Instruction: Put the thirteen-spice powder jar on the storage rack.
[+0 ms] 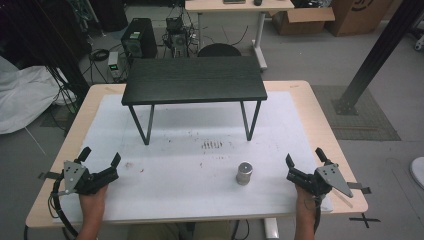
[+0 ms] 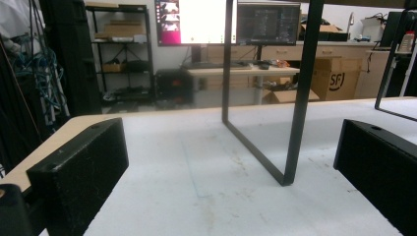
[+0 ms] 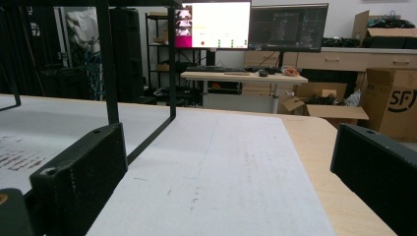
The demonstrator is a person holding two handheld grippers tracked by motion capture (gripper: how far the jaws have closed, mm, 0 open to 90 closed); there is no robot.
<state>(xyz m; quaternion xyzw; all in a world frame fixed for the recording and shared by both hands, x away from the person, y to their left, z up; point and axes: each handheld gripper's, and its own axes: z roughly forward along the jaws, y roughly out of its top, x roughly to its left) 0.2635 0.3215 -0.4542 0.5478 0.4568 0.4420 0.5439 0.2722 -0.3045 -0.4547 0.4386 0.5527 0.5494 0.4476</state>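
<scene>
Both grippers rest with jaws released: left gripper (image 1: 100, 159) at eight o'clock, right gripper (image 1: 303, 157) at four. Next, probably reaching for the metal cylinder (image 1: 244, 173) on the worktop (image 1: 190, 165).

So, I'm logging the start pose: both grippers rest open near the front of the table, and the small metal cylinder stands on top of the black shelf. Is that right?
Not quite. The metal cylinder stands on the white mat, in front of the black shelf and near the right gripper, as the high view shows. The left gripper and the right one do rest open near the front.
</scene>
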